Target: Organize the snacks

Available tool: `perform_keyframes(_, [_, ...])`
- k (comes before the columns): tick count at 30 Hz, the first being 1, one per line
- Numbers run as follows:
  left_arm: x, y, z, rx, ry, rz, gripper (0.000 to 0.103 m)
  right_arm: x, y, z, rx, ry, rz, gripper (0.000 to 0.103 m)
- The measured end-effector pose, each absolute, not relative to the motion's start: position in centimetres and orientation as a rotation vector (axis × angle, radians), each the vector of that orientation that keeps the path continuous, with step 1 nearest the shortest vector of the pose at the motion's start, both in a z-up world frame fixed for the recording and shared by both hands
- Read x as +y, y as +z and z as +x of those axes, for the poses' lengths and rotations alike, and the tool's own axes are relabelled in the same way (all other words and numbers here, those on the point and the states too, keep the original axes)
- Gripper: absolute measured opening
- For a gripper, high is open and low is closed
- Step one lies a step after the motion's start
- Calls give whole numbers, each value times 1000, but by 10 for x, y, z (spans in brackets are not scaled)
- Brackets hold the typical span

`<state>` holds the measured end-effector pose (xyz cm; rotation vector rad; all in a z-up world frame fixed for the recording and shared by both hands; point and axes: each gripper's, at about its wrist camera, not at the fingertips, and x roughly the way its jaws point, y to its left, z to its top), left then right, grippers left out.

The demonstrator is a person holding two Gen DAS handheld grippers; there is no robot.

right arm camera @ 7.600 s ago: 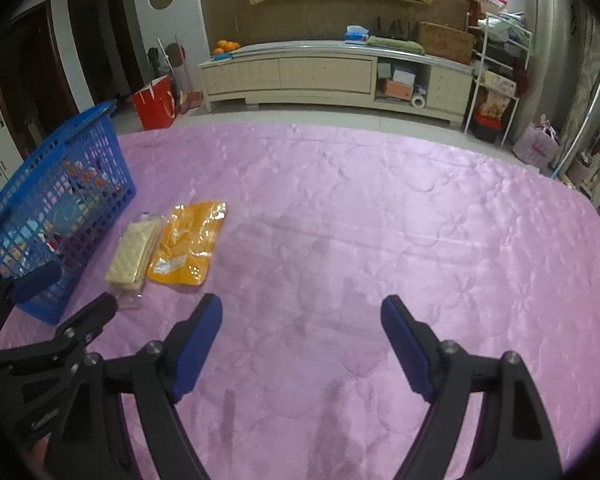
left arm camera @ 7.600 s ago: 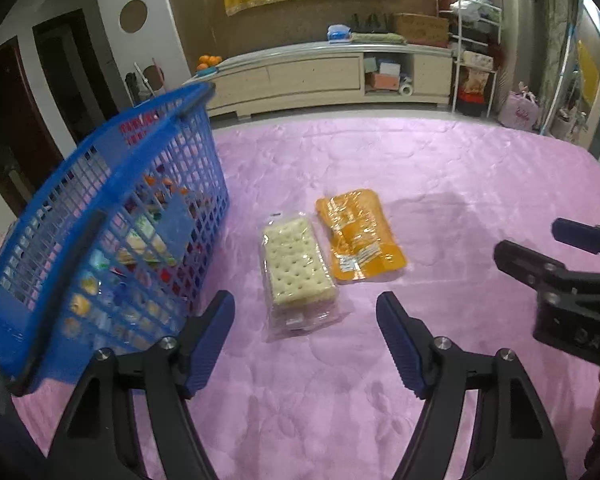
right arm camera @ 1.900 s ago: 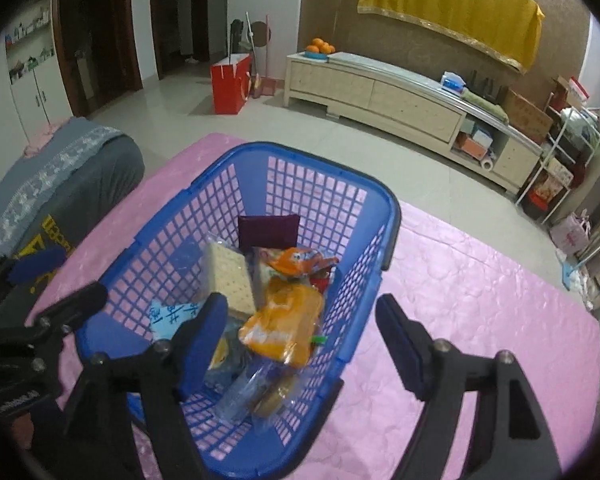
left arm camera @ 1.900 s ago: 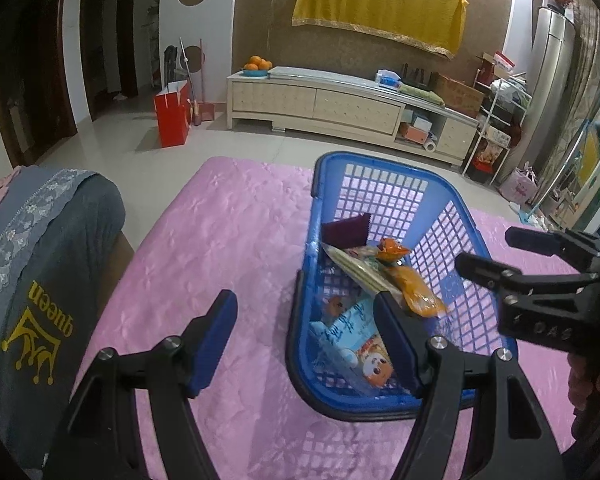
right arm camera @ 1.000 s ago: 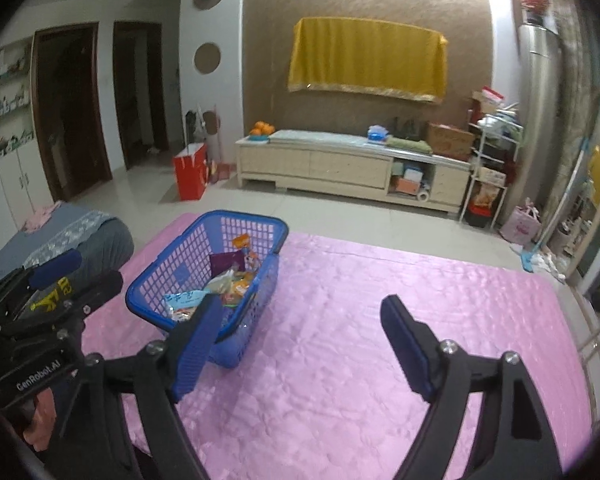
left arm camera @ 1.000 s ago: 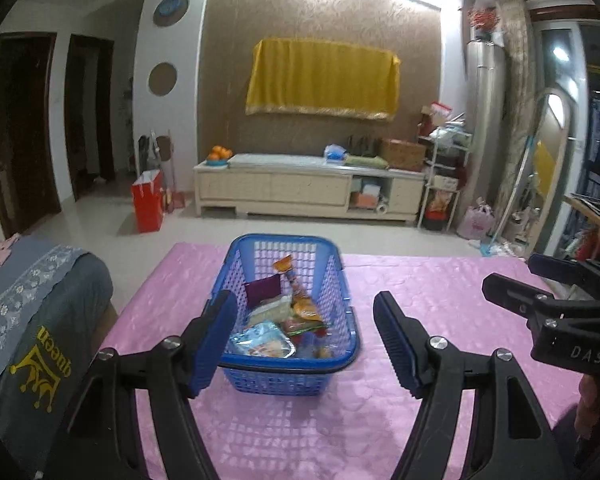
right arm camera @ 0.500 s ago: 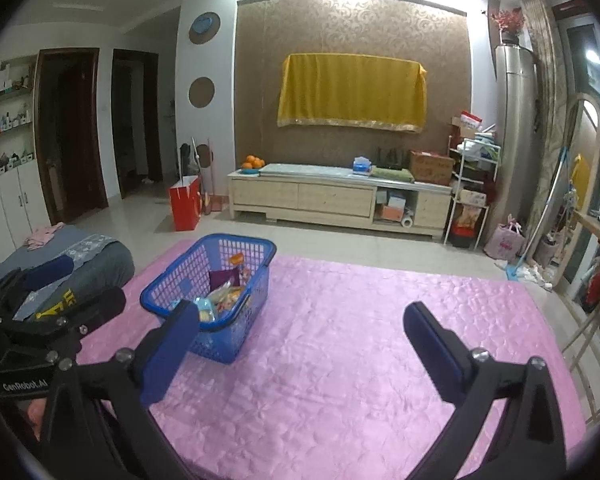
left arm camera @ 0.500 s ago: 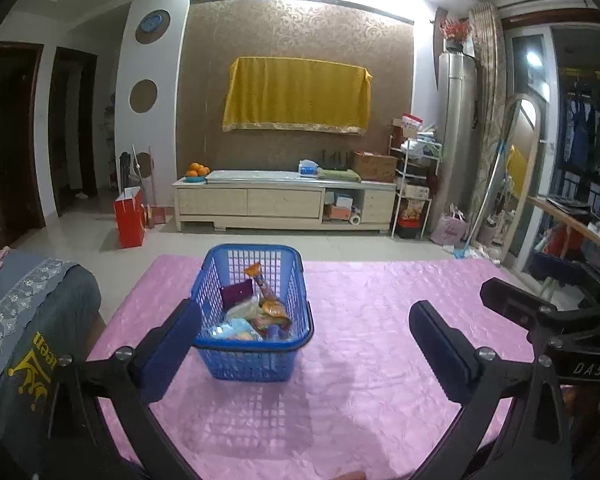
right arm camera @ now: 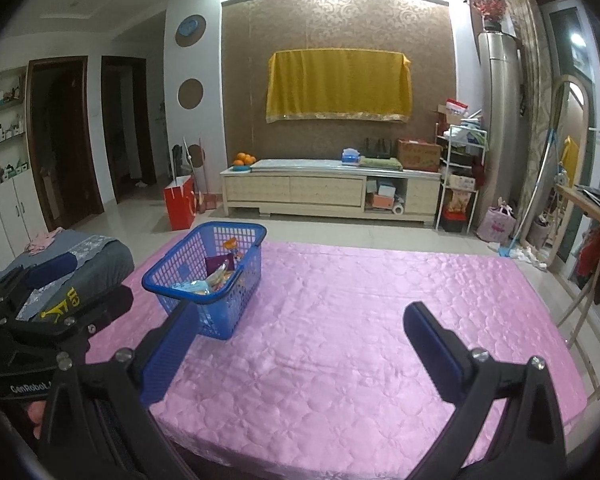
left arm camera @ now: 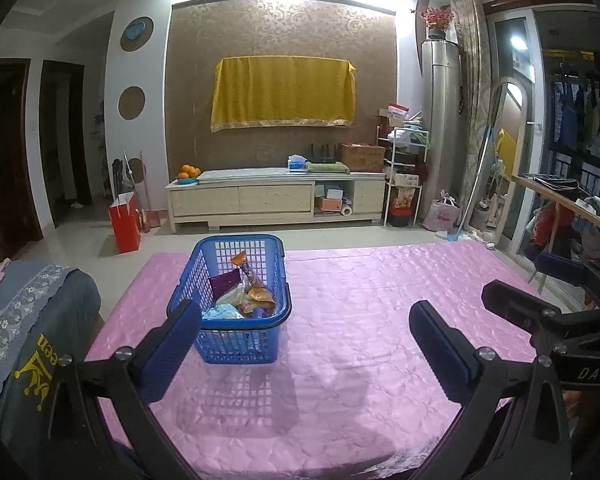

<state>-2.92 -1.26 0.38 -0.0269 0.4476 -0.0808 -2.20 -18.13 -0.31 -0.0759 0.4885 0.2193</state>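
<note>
- Pink quilted satin bed cover [left arm camera: 380, 320]: broad, flat.
- Blue plastic lattice basket [left arm camera: 236, 338]: upright on cover's left part, snack packets [left arm camera: 252, 292] inside.
- Left gripper [left arm camera: 306, 344]: jaws wide apart, holding nothing.
- Right gripper [right arm camera: 298, 350]: likewise spread, holding nothing.

At the lower right of the left wrist view, white letters "DAS" stand on the black body of the right gripper [left arm camera: 580, 312], whose blue-tipped fingers stand apart. At the lower left of the right wrist view, white letters reading "GenRobot" stand on the black body of the left gripper [right arm camera: 56, 292]; the end of the word is cut off by that view's own near finger. At the left edge of the left wrist view, a grey cloth [left arm camera: 40, 320] carries a yellow crown and the yellow letters "een", turned sideways; the start of the word is hidden. The printing on the snack packets in the blue basket [left arm camera: 260, 316] is too small to read.
</note>
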Motion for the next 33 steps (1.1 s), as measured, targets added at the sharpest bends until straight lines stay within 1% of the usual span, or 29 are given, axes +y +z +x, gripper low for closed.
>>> perform_keyframes(11, [-14, 10, -35, 435, -99, -35, 103, -184, -3, -29, 470, 217, -80, 103])
perform_keyframes(33, [-18, 6, -40, 443, -76, -39, 103, -184, -2, -31, 477, 216, -78, 103])
